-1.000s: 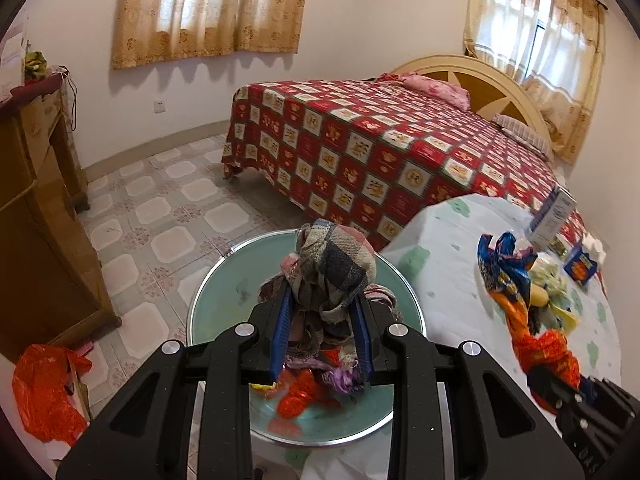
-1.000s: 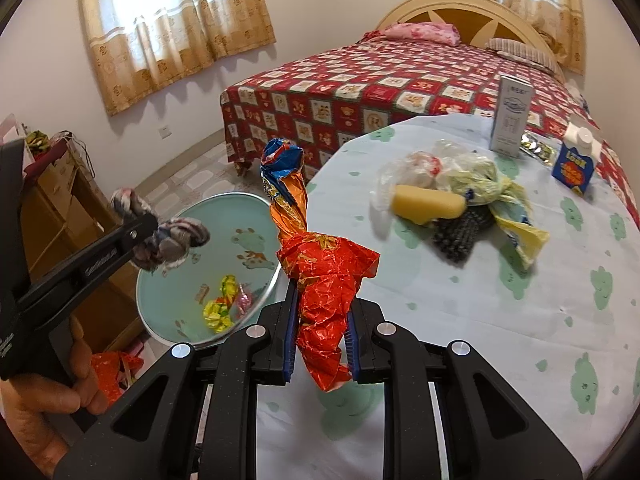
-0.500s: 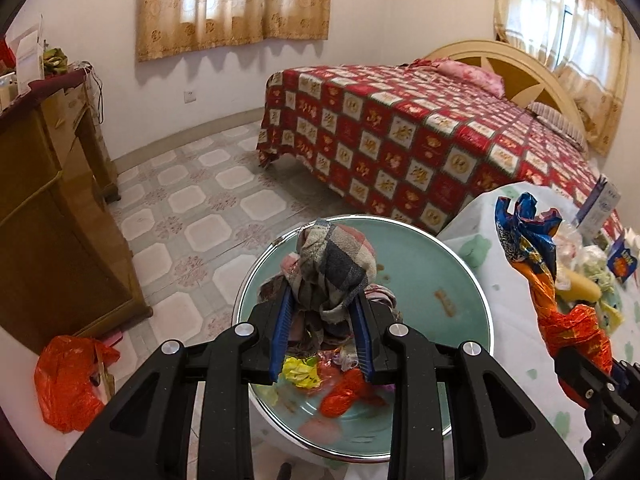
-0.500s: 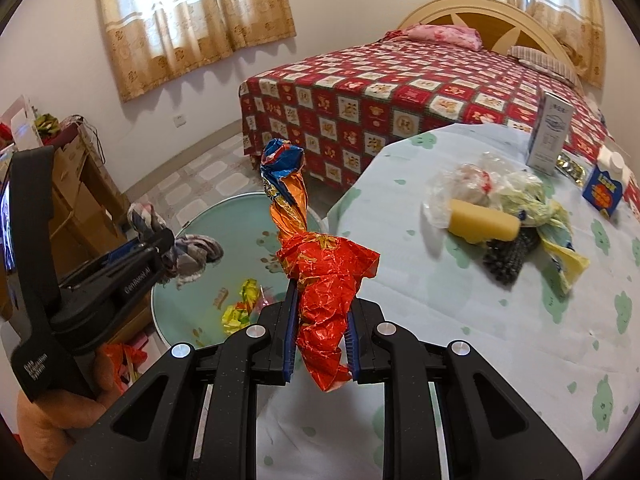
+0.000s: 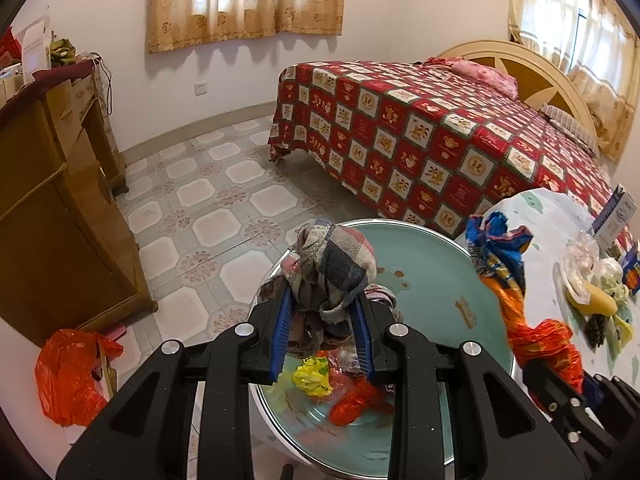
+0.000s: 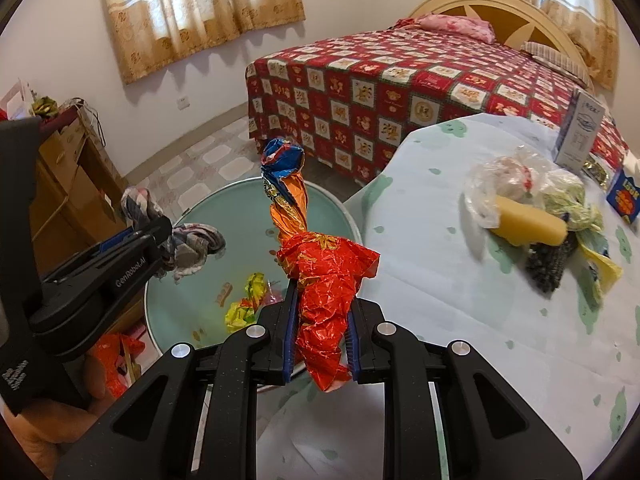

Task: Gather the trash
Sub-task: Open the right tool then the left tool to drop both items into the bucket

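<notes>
The left claw was clamped on a crumpled wad of plaid cloth scraps, holding it above the round pale-green metal basin with a shiny rim that served as the trash bin. The right claw was closed on a long twisted red, orange and blue foil wrapper, which stood up between its blue pads at the edge of the round surface under a white cloth with green prints, just beside the basin.

The job looked partly done. A crumpled yellow wrapper and a red-orange crumpled piece already lay in the basin (a pinkish scrap showed between them). Neither held item had been let go yet, so two drops were still due.

More remained on the surface: a clear plastic bag, a yellow cylindrical piece, a dark knobbly lump and pale green-yellow wrappers, heaped together well away from the basin. Whether the white carton and the small blue box counted as trash I could not tell.
</notes>
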Tool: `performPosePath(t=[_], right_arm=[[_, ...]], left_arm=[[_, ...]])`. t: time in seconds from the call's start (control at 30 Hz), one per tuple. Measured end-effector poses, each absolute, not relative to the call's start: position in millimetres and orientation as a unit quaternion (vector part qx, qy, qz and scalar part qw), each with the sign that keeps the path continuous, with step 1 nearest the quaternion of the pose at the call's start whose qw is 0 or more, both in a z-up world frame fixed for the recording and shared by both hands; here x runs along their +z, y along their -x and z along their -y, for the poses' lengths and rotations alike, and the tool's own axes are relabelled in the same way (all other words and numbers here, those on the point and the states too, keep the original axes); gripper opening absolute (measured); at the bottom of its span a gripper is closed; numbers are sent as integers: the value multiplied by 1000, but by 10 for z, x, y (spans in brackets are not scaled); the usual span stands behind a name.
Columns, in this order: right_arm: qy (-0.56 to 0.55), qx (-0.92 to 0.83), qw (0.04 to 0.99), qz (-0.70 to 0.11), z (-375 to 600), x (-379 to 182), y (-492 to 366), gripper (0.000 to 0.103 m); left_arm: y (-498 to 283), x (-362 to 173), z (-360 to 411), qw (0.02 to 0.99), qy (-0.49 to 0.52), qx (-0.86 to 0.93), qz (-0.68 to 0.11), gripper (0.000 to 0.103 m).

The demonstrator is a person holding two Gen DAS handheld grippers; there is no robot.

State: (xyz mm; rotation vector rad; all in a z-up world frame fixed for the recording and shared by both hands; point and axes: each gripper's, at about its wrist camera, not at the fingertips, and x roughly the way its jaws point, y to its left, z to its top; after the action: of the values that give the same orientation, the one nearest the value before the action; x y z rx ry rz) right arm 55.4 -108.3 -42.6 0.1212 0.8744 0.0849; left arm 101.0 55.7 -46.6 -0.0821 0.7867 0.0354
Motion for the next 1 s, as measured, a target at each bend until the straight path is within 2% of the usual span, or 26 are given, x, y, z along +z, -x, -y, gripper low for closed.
performPosePath(t=[0.4, 0.57, 1.0], right_arm=[[-55, 55, 895, -440, 995, -610, -785, 22], [-57, 73, 893, -440, 990, -650, -839, 29], [-79, 26, 907, -412, 1178, -513, -611, 30]], left_arm=[[-1077, -529, -600, 917, 46, 19, -396, 28], [-1083, -529, -592, 917, 46, 20, -396, 28], [-1085, -538, -568, 919, 26, 23, -393, 29]])
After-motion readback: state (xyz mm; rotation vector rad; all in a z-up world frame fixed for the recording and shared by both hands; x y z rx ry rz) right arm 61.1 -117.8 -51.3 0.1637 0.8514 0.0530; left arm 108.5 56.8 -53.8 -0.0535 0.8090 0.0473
